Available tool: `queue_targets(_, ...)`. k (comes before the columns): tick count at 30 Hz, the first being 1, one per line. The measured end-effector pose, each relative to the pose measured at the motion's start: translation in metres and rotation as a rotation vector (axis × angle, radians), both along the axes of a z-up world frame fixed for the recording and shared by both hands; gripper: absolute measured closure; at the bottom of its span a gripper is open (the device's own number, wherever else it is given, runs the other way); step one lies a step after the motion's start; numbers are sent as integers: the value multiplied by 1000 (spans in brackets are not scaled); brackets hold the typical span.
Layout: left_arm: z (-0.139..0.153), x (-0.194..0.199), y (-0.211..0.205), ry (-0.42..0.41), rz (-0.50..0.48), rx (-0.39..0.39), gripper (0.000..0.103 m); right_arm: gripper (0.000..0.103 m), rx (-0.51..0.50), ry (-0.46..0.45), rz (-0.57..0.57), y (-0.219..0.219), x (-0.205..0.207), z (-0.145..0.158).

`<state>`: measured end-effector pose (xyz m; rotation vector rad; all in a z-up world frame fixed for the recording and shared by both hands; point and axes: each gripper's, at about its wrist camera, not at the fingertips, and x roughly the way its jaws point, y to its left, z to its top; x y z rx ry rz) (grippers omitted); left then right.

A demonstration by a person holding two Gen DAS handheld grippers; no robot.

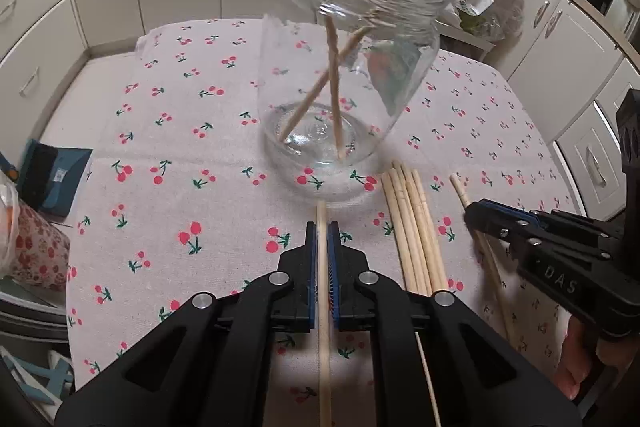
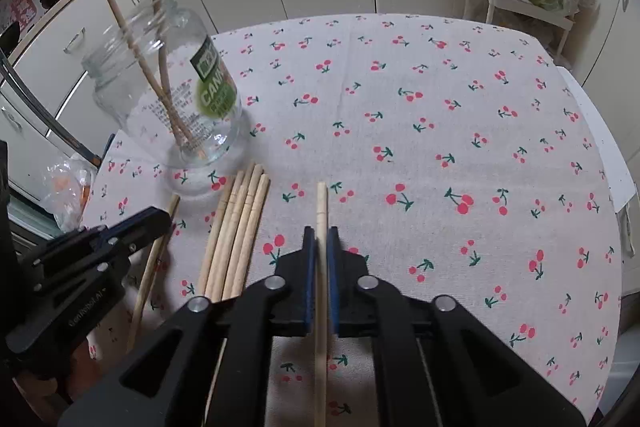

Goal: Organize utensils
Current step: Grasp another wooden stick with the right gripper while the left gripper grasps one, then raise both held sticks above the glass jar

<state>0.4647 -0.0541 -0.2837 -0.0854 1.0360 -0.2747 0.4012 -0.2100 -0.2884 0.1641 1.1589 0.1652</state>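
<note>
The left claw (image 1: 322, 235) is clamped on one chopstick (image 1: 322, 291) lying along its fingers — the jar (image 1: 344, 83) stands straight ahead on the tabletop (image 1: 180, 147). The right claw (image 2: 321, 239) stands slightly parted around another chopstick (image 2: 321, 211), farther from the jar.

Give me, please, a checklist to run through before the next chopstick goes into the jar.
1. Left gripper shut on the left stick: ok.
2. Right gripper gripping the right stick: cannot tell; the stick lies between the pads, but whether they press on it is unclear.
3. Jar standing on its base, mouth open: ok.
4. Room in jar: ok, only two sticks inside.
5. Bundle apart from both held sticks: ok.
</note>
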Motion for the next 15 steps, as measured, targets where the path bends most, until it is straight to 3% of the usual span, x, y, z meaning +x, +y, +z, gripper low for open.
queue_targets(4,-2,4,-5,3,-1,44,94,77,-60,-23,37,10,-3,0)
queue_targets(6,-1,4,-7,-2,-6,75,94,88,-126,-49,61,20,-9,-1)
queue_targets(8,0,1,-16,-21,-18,138,96,96,-119,-55,70,23,-10,-1)
queue_targets(12,12,-8,-12,-31,-6,98,98,97,65,-40,-17,4,-14,7)
queue_targets(15,36,-20,-3,-90,10,41,98,97,212,-162,-69,-10,-27,38)
